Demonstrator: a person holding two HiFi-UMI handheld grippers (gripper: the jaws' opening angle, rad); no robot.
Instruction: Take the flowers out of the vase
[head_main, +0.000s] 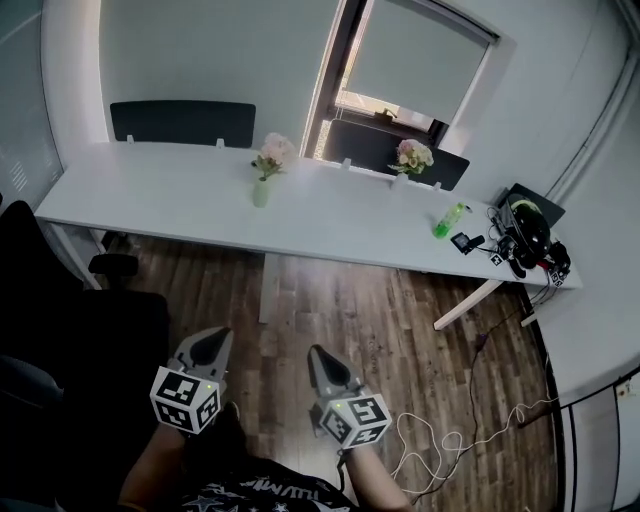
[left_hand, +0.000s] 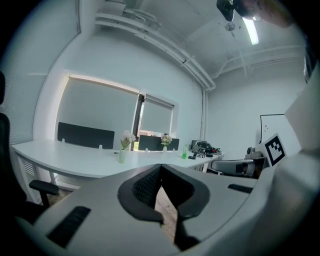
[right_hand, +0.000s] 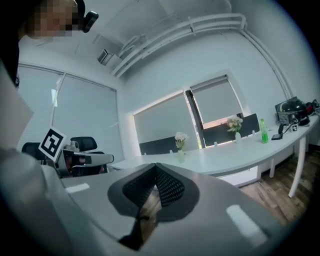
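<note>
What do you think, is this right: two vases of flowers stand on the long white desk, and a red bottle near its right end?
Not quite: the bottle is green, not red, as the head view shows. The left vase and the right vase, both holding flowers, do stand on the long white desk, the bottle near its right end.

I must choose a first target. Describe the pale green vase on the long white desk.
The pale green vase is small, slim and smooth, and stands upright near the middle of the long white desk. It holds a short bunch of pale pink and white flowers with green leaves. Only the desk and the flowers touch it.
</note>
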